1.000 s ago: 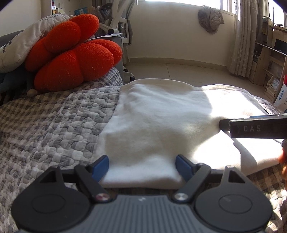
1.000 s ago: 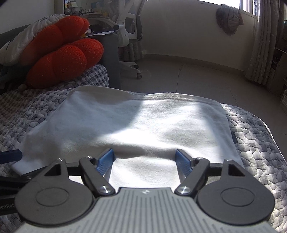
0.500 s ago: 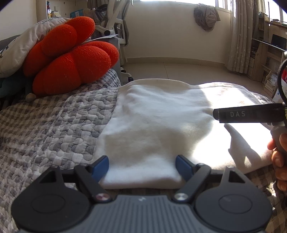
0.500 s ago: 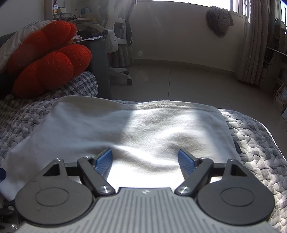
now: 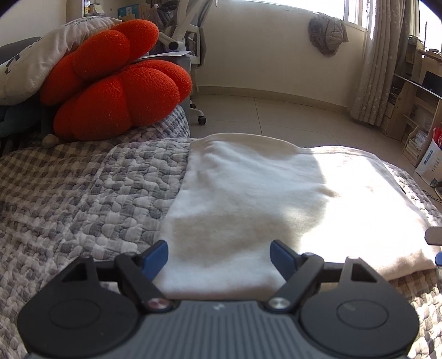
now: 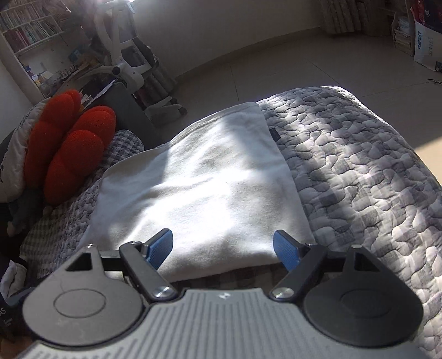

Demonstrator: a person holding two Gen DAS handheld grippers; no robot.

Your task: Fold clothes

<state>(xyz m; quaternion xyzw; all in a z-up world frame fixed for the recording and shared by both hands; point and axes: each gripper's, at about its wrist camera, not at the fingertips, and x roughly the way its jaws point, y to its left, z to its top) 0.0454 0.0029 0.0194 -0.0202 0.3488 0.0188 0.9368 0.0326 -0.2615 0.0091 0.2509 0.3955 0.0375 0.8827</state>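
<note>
Bookshelf (image 6: 30, 30) only in right wrist view; curtain (image 5: 378, 60) only left.

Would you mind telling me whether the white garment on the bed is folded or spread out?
Folded: the white garment lies as a neat rectangle with a thick, doubled near edge on the quilt.

Strong daylight enters through the window (image 5: 356, 11) at upper right of the left wrist view, overexposed to white. A glare patch washes out the right half of the white cloth (image 5: 359, 198); its left half lies in soft shadow. In the right wrist view, sun and shadow bands cross the quilt (image 6: 359, 171), the frame is tilted, and the bookshelf (image 6: 30, 33) corner is dim. Fisheye curvature bends edges; corners vignette dark. Focus is adequate, background slightly soft.
</note>
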